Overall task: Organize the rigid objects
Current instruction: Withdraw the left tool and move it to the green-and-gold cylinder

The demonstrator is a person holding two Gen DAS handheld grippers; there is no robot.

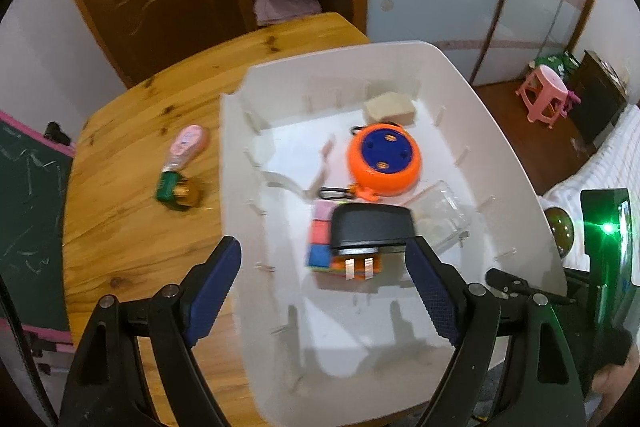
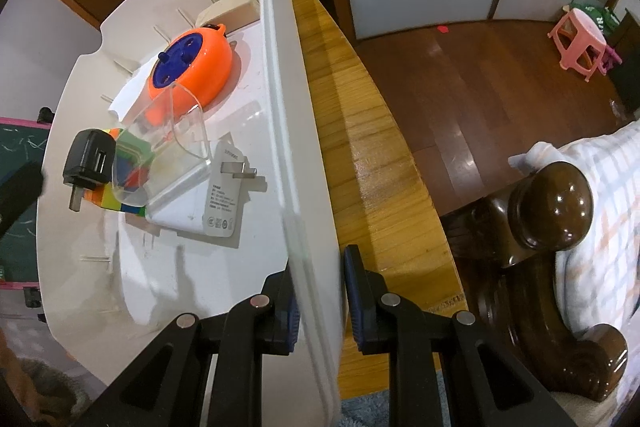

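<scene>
A white plastic bin (image 1: pixel 460 95) stands on the wooden table (image 1: pixel 140 131). In it lie an orange and blue round toy (image 1: pixel 385 159), a colour cube (image 1: pixel 320 241), a black plug adapter (image 1: pixel 370 227) on top of the cube, a clear plastic piece (image 1: pixel 444 215) and a beige block (image 1: pixel 389 109). My left gripper (image 1: pixel 324 267) is open above the bin, its fingers either side of the black adapter and not touching it. My right gripper (image 2: pixel 320 303) is shut on the bin's right wall (image 2: pixel 296 155). A white charger (image 2: pixel 208 203) shows in the right wrist view.
A pink tube (image 1: pixel 186 147) and a small green and gold item (image 1: pixel 176 191) lie on the table left of the bin. A chalkboard (image 1: pixel 28 207) stands at the left. A dark wooden bedpost (image 2: pixel 548 211) and bedding are at the right; a pink stool (image 2: pixel 580 35) is on the floor.
</scene>
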